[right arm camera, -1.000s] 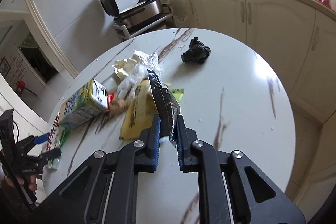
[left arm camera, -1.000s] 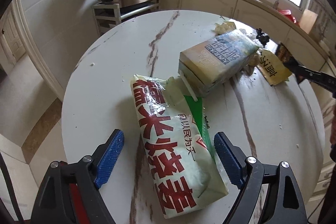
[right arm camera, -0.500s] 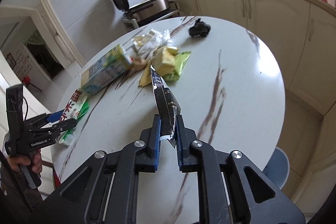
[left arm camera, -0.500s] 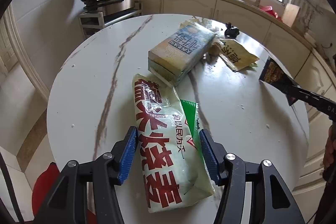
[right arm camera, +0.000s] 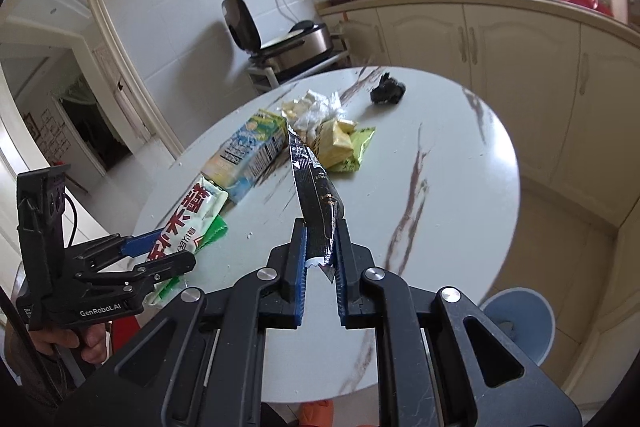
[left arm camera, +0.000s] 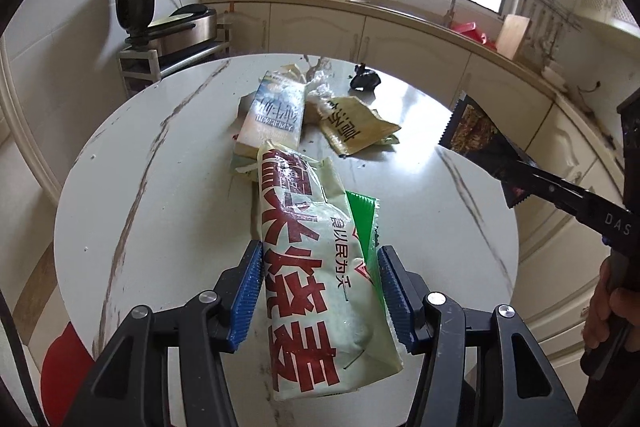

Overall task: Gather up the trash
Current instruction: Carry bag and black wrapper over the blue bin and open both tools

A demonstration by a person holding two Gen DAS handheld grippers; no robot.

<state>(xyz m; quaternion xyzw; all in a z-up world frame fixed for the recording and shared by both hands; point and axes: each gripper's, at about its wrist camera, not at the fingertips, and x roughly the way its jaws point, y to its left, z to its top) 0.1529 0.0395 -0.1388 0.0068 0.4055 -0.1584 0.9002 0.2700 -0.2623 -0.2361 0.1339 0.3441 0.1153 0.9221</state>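
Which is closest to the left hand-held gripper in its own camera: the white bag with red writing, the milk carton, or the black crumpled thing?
1. White bag, between the left hand-held gripper pads.
2. Milk carton, mid-table.
3. Black crumpled thing, far edge.

Right gripper [right arm camera: 321, 259] fingers [right arm camera: 299, 267] pinch black wrapper [right arm camera: 314, 187].

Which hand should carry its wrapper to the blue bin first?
Right, probably. Its tongs are shut on the black wrapper, and the blue bin sits just below them, beside the table.
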